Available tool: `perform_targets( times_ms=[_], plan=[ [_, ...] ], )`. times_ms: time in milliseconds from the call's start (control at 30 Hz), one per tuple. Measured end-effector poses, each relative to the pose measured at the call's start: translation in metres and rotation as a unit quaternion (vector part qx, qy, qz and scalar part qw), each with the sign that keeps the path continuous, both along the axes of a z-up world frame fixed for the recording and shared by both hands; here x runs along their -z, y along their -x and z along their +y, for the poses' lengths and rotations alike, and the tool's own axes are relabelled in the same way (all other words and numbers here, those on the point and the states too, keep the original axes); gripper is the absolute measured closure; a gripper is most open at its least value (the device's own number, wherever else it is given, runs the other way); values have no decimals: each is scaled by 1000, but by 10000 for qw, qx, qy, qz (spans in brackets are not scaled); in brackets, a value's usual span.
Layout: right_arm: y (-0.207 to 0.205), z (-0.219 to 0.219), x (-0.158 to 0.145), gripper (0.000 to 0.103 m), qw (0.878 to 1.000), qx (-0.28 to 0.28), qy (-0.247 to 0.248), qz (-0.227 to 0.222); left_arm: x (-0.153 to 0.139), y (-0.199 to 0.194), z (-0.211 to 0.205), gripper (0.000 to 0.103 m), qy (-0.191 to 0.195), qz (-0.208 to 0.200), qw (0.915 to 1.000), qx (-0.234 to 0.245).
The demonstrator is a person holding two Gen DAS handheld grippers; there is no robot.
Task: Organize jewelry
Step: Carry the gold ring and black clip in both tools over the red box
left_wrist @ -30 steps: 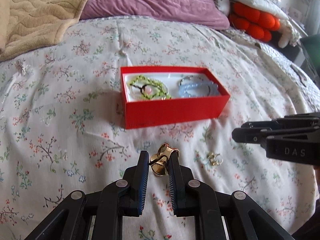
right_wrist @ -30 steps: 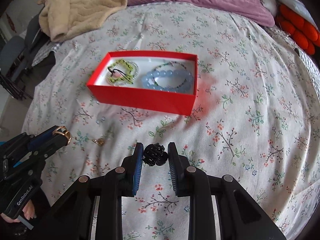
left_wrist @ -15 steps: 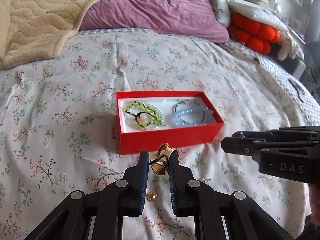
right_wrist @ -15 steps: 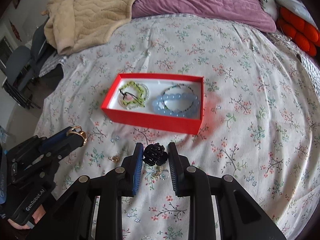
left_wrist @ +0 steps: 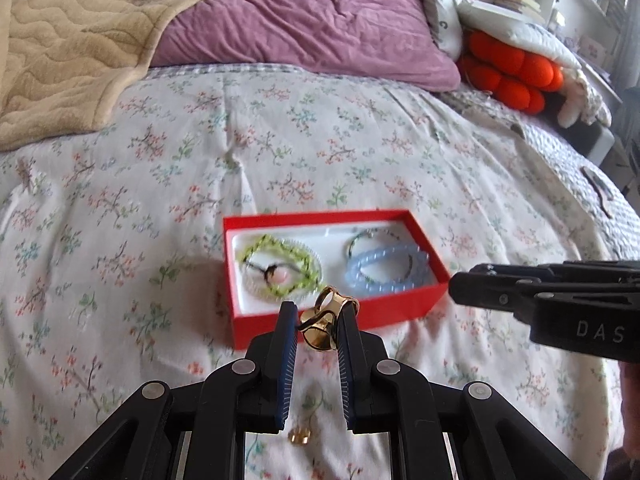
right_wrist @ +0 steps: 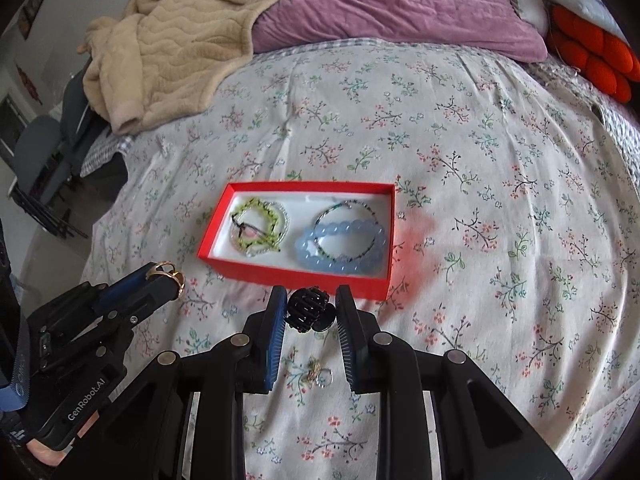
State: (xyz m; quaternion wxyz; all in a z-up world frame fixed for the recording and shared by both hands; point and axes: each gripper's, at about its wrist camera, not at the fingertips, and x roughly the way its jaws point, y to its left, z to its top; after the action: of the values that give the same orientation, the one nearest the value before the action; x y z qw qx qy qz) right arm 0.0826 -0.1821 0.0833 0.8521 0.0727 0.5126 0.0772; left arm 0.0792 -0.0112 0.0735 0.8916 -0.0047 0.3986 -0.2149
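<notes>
Clamped between the pads of the left claw (left_wrist: 318,320), a gold ring (left_wrist: 326,318) sits at the bottom centre of the left wrist view, its band pressed on both sides. In the right wrist view the right claw (right_wrist: 310,314) grips a small black hair clip (right_wrist: 306,308) in the same way, low in the middle of the frame. Just above both claws a red box (right_wrist: 296,274) lies on the floral bedspread (right_wrist: 480,160), with a green beaded bracelet (right_wrist: 258,228) in its left half and a pale blue beaded bracelet (right_wrist: 344,248) in its right half. Below the left claw a small gold piece (left_wrist: 300,436) lies on the bedspread; another small piece (right_wrist: 318,372), too small to make out, lies under the right claw. A beige blanket (left_wrist: 68,48) fills the upper left, with a purple pillow (left_wrist: 304,16) beside it.
</notes>
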Motion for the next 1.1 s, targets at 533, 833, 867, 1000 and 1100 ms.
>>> perform_targets(
  times_ms=[533, 833, 867, 1000, 1100],
  plan=[
    [-43, -22, 29, 76, 9986, 347, -254, 319, 35, -59, -17, 89, -169, 279, 9991, -271],
    [-52, -24, 42, 76, 9980, 392, -228, 434, 48, -71, -17, 89, -342, 391, 9980, -366],
    [-53, -24, 42, 76, 9980, 398, -225, 441, 49, -71, -17, 89, -360, 404, 9978, -373],
    [-54, -26, 45, 76, 9978, 420, -221, 466, 52, -73, -17, 89, -403, 410, 9976, -397],
    [-54, -27, 45, 76, 9977, 421, -218, 476, 52, -73, -16, 89, -411, 405, 9975, -413]
  ],
)
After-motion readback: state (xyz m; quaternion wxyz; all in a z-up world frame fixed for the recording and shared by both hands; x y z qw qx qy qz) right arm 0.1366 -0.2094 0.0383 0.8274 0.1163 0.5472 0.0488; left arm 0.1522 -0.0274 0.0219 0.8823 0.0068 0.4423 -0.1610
